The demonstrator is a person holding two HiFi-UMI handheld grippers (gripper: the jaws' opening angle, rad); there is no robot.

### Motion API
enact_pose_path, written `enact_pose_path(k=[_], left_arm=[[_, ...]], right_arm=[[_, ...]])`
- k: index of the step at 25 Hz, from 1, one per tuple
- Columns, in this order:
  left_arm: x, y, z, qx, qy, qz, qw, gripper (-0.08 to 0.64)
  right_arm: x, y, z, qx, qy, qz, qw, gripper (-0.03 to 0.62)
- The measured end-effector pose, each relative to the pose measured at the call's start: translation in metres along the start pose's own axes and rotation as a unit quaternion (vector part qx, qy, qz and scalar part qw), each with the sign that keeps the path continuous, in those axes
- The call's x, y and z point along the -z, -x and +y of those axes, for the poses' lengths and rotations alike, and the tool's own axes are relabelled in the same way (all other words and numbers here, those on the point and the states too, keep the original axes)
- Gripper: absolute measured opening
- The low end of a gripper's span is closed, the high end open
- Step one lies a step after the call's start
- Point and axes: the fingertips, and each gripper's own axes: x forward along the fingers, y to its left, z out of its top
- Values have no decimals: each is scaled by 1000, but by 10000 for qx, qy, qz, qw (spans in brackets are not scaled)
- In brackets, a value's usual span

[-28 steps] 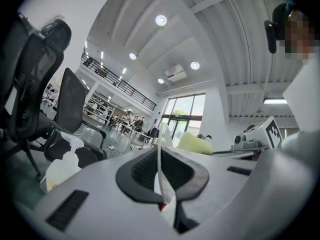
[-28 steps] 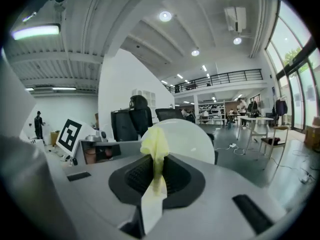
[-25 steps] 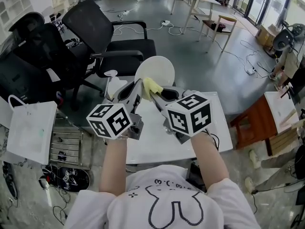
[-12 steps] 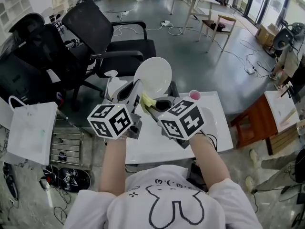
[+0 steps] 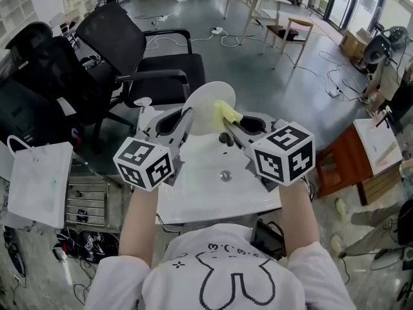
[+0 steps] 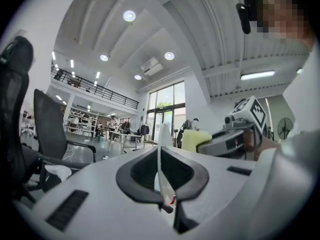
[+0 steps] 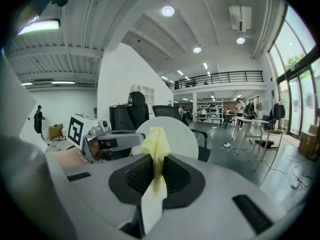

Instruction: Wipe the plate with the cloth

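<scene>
A white plate point(image 5: 205, 103) stands upright above the table, its lower rim pinched in my left gripper point(image 5: 185, 120), which is shut on it. In the left gripper view the plate point(image 6: 161, 136) shows edge-on between the shut jaws of the left gripper point(image 6: 160, 159). A yellow cloth point(image 5: 227, 112) is clamped in my right gripper point(image 5: 228, 125) and lies against the plate's right side. In the right gripper view the cloth point(image 7: 155, 140) sticks up from the right gripper point(image 7: 154, 171) in front of the round plate point(image 7: 176, 134).
A white table point(image 5: 213, 196) lies under both grippers. Black office chairs point(image 5: 122, 50) stand at the left and behind, a white bag point(image 5: 40, 181) at the far left, a wooden table point(image 5: 342, 155) at the right. Cables run across the grey floor.
The right gripper dipped with the cloth to the plate's lower part, then came up and to the right side of the plate. The plate has rolled a little in the left gripper.
</scene>
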Motion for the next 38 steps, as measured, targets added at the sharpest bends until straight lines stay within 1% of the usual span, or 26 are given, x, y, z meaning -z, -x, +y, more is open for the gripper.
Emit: enact_pose_path(k=[2, 4, 6, 7, 8, 10, 11, 13, 16, 20, 24, 27, 28, 30, 32, 33, 34, 36, 38], left_arm=[[-3, -2, -5, 185, -476, 182, 9985, 18], [-6, -2, -11, 393, -944, 350, 9941, 18], [-5, -1, -19, 632, -1513, 538, 9850, 18], [-2, 0, -22, 741, -1867, 651, 9775, 18], [2, 0, -26, 836, -2249, 773, 9677, 18], [12, 1, -30, 972, -2968, 1019, 9445, 18], [18, 2, -31, 1008, -3266, 1133, 9329, 18], [28, 3, -32, 1029, -3785, 1291, 9107, 18], [33, 4, -32, 1059, -4493, 1390, 8761, 18], [35, 6, -38, 1132, -5258, 1341, 8323, 18], [36, 6, -47, 1094, -5994, 1158, 7844, 18], [43, 9, -55, 1030, -6472, 1037, 7482, 18], [45, 9, -57, 1014, -6601, 1017, 7373, 18], [48, 9, -59, 1004, -6792, 1015, 7199, 18], [51, 9, -59, 991, -6942, 1047, 7051, 18], [52, 9, -59, 982, -6999, 1053, 6996, 18], [54, 10, -60, 977, -7037, 1052, 6958, 18], [56, 12, -62, 969, -7074, 1035, 6925, 18], [56, 13, -64, 959, -7084, 1005, 6920, 18]], right_arm=[[-9, 11, -12, 92, 30, -97, 9999, 51], [-16, 19, -19, 104, 115, -112, 9998, 51], [-21, 25, -24, 84, 269, -48, 9996, 51], [-22, 27, -25, 76, 371, 4, 9993, 51], [-24, 29, -27, 73, 486, 61, 9988, 51], [-26, 33, -29, 75, 738, 179, 9971, 51], [-27, 34, -30, 77, 861, 237, 9960, 51], [-29, 36, -31, 72, 1079, 351, 9935, 51], [-29, 35, -28, -4, 1340, 519, 9896, 51], [-18, 27, -15, -241, 1679, 855, 9818, 51], [-3, 18, 1, -537, 2052, 1231, 9695, 51], [13, 11, 15, -758, 2207, 1461, 9614, 51], [18, 8, 20, -854, 2250, 1544, 9582, 51], [28, 2, 29, -981, 2390, 1708, 9508, 51], [36, -2, 33, -969, 2595, 1885, 9422, 51], [39, -3, 33, -952, 2686, 1947, 9386, 51], [41, -3, 34, -943, 2751, 1998, 9357, 51], [47, -3, 30, -887, 2855, 2130, 9302, 51], [55, -2, 20, -735, 3006, 2344, 9216, 51]])
